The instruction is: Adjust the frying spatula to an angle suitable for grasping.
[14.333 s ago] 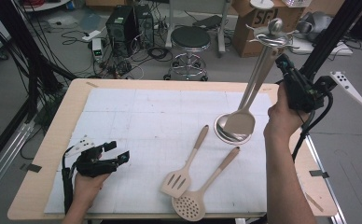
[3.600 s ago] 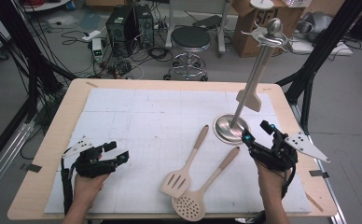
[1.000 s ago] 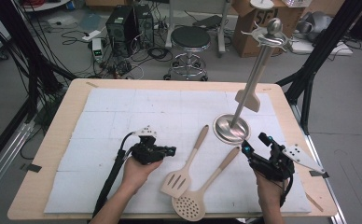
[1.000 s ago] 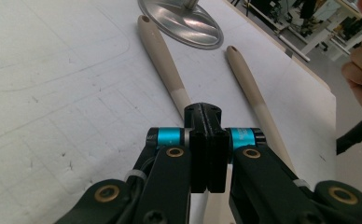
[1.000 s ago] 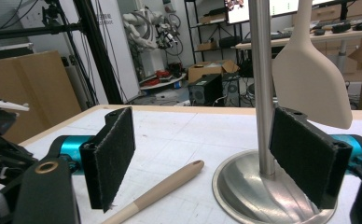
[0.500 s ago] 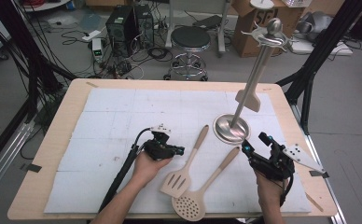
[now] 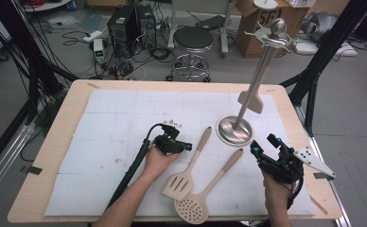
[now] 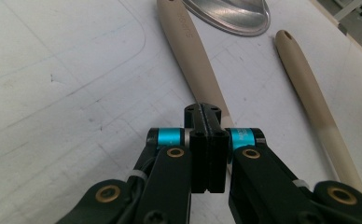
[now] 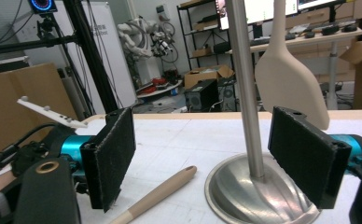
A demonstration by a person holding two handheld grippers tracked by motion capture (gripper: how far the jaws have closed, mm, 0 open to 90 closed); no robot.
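Left gripper [image 7: 187, 146]: fingers [image 8: 206, 116] pressed together, nothing between them, tips just over the counter.
Slotted spatula [image 7: 187, 169]: flat on the counter; handle [image 8: 191, 46] runs straight ahead past the left fingertips, which cover its near part; touching or just above, cannot tell.
Perforated skimmer [image 7: 205, 196]: flat on the counter, handle [image 8: 312, 93] to the right of the left fingers, clear of them and of the spatula handle.
Right gripper [image 7: 261, 150]: fingers [image 9: 111, 156] spread wide, empty, resting low near the counter edge.
Stand [image 7: 255, 78]: metal pole [image 9: 244, 88] upright in the gap seen between the right fingers but beyond their tips; round base [image 9: 258, 191] just ahead of the fingertips.
Hanging spatula [image 9: 288, 70]: beige blade down, beside the pole, beyond the right-hand finger.
Skimmer handle end [image 9: 170, 186]: low between the right fingers, ahead of them, apart from the base.
Counter [image 7: 77, 94]: wooden top with a white mat under everything.
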